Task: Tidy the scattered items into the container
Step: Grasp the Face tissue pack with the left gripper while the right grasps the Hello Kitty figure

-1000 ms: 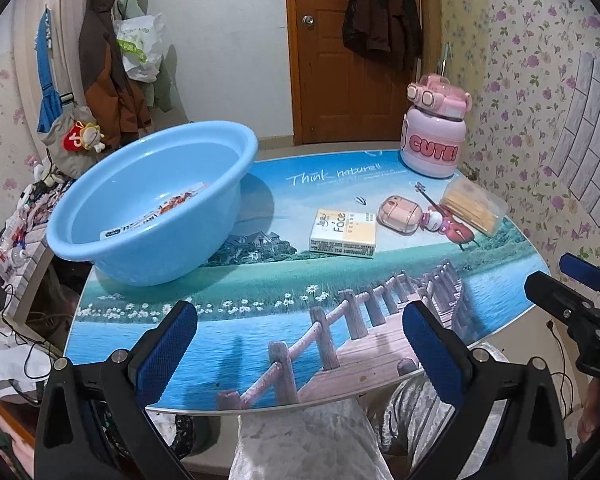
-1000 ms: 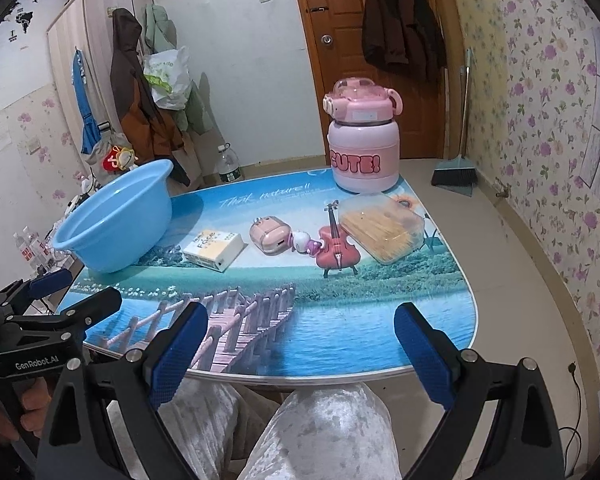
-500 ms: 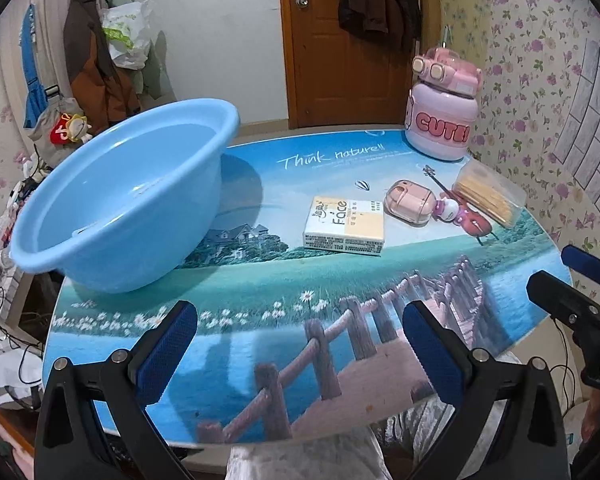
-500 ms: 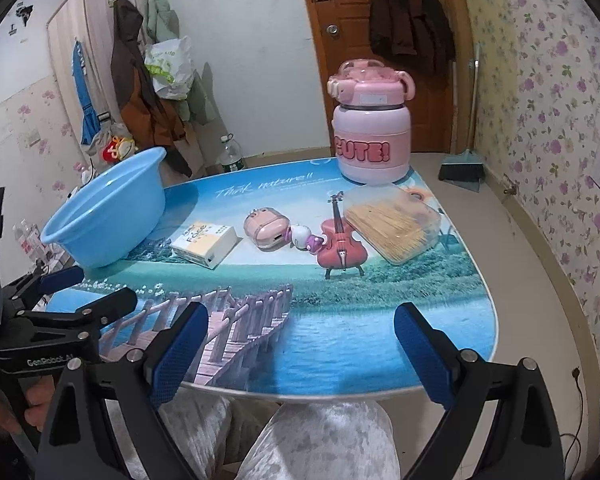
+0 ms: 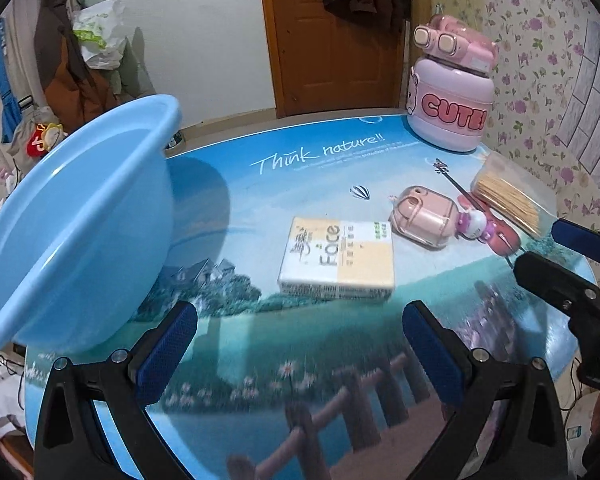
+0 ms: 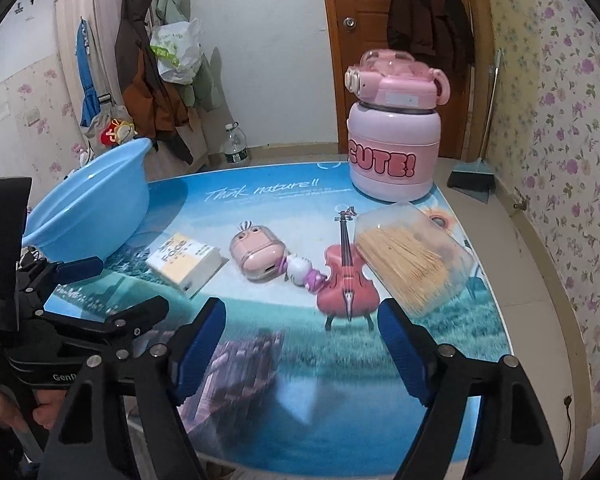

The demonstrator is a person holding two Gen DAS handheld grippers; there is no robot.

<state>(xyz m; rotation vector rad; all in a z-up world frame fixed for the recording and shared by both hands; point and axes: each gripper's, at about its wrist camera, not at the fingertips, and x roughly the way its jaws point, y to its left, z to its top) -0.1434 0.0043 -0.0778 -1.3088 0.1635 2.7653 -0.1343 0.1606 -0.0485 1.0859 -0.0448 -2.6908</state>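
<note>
Scenic-print table (image 6: 340,380); floral wallpaper (image 6: 560,120); wooden door (image 5: 332,40)

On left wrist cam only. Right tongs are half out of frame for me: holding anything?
Observer: No. The right tongs are open with nothing between the pads, hovering over the near part of the table.
Operator: Violin's mostly hidden behind the figurine here. How does it lie?
Observer: The red violin lies flat, with its neck pointing toward the pink jug. Its body is close against the toothpick box, but I cannot tell whether they touch.
</note>
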